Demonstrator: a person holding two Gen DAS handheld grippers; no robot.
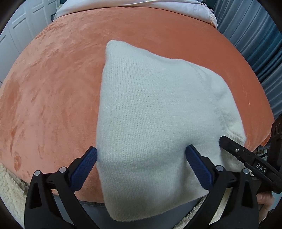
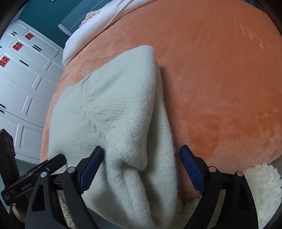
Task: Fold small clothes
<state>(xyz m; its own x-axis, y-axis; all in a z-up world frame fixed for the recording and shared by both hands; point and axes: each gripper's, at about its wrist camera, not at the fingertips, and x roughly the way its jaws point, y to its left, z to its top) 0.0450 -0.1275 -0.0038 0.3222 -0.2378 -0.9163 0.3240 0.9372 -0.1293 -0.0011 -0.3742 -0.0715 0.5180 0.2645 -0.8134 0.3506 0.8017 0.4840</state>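
Note:
A white knitted garment lies partly folded on an orange velvet bed cover, its near end hanging over the bed's front edge. My left gripper is open, its blue-padded fingers astride the garment's near left part. My right gripper is open too, its fingers astride the bunched, folded near right end of the garment. The right gripper's black finger shows at the right of the left wrist view, touching the garment's right edge. The left gripper shows at the lower left of the right wrist view.
White bedding lies at the far end of the bed. A cream fluffy rug lies on the floor below the front edge. White cupboard doors stand to the left and blue curtains to the right.

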